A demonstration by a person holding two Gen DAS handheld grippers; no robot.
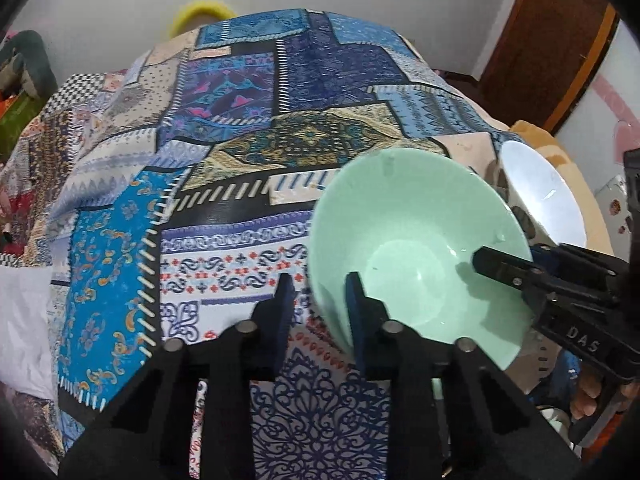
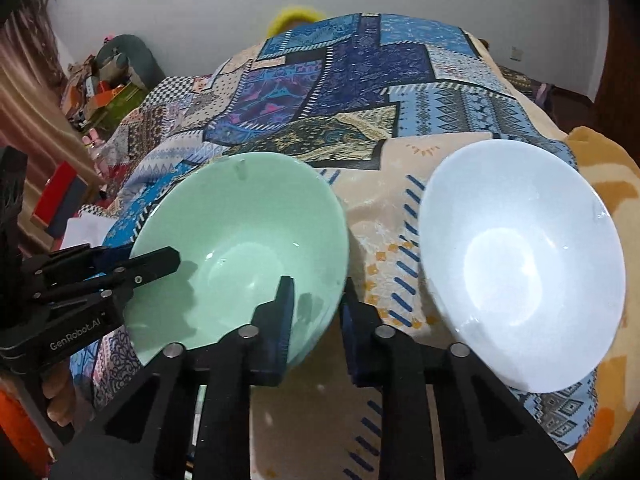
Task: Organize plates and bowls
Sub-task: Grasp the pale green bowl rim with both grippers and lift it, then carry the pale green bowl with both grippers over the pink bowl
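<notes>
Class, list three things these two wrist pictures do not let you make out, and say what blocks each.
1. Green bowl base, both views: hidden by its own wall, so whether it rests on the tablecloth is unclear.
2. White bowl, left wrist view: partly covered by the green bowl and the right gripper.
3. Yellow object, both views: mostly behind the tablecloth's far edge.
</notes>
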